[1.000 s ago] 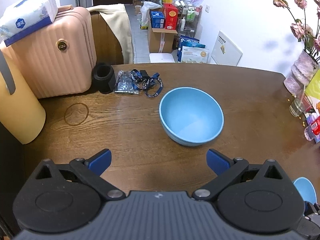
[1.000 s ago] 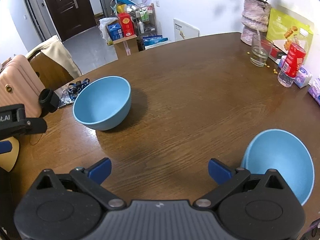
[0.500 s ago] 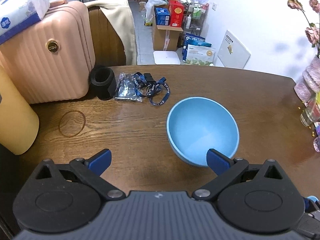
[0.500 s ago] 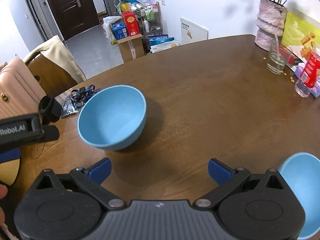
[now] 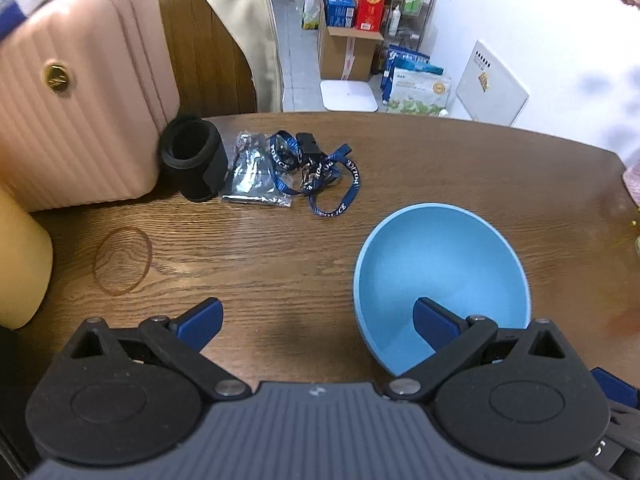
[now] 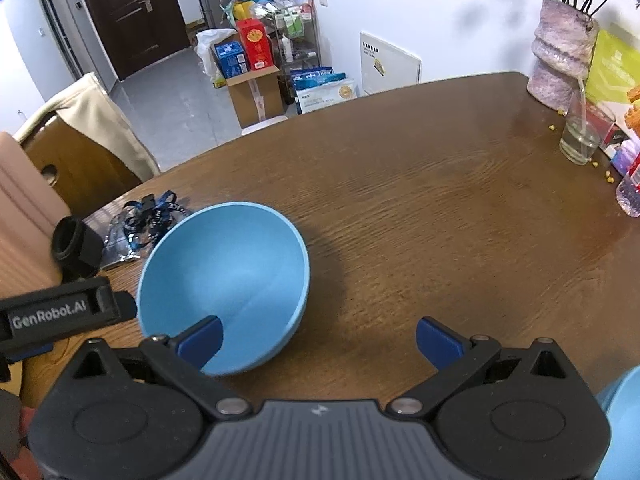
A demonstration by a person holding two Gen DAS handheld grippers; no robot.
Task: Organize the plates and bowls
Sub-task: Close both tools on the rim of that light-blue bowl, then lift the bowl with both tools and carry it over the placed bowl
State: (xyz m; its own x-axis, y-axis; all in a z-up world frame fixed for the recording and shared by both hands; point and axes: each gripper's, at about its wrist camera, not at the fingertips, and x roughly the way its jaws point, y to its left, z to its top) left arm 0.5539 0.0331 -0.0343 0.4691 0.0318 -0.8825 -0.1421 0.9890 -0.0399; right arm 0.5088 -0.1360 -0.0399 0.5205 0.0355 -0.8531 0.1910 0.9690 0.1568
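Note:
A large light-blue bowl [image 5: 440, 264] stands upright on the brown wooden table [image 5: 280, 248]. My left gripper [image 5: 316, 318] is open; its right fingertip is inside the bowl's near rim, its left fingertip over bare table. The same bowl shows in the right wrist view [image 6: 228, 276]. My right gripper [image 6: 318, 338] is open; its left fingertip is over the bowl's near rim, its right one over the table. A second blue bowl [image 6: 624, 420] is cut off at the lower right edge. The left gripper's body [image 6: 52, 312] shows at the far left.
A black cylinder [image 5: 194, 162], a plastic bag and a blue lanyard [image 5: 320, 172] lie at the table's far left. A pink suitcase [image 5: 76, 88] and a yellow object [image 5: 20, 264] stand left. A vase [image 6: 560, 56], a glass [image 6: 582, 136] and a bottle stand right.
Both grippers have moved towards the large blue bowl, which now lies under a fingertip of each. The second bowl has slid almost out of the right wrist view.

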